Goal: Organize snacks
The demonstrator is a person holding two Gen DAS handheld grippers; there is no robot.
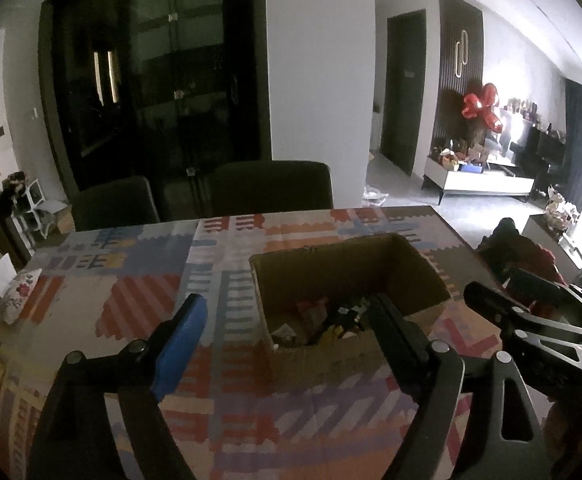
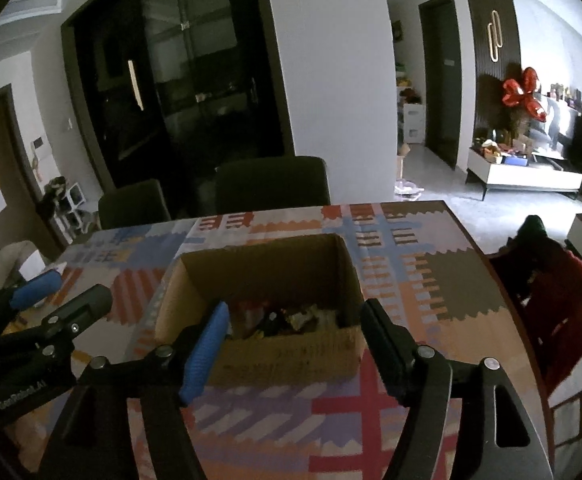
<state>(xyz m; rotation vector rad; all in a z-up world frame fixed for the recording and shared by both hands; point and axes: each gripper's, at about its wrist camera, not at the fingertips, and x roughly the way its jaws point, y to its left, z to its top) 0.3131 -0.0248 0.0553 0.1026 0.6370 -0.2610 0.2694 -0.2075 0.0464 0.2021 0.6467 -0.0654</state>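
An open cardboard box [image 1: 423,268] stands on the patterned tablecloth [image 1: 131,304]; it also shows in the right wrist view [image 2: 291,360]. Several snack packets [image 1: 315,320] lie in its bottom, dark and hard to tell apart; they show in the right wrist view [image 2: 287,318] too. My left gripper [image 1: 287,312] is open and empty, held above the table in front of the box. My right gripper [image 2: 295,316] is open and empty, just before the box's near wall. The right gripper shows at the right of the left wrist view [image 1: 531,316]. The left gripper shows at the left of the right wrist view [image 2: 63,292].
Two dark chairs [image 1: 271,188] stand at the table's far side. A small floral pouch [image 1: 19,292] lies at the table's left edge. A chair with red cloth [image 2: 551,292] stands off the table's right edge. A low white cabinet [image 1: 479,184] is far right.
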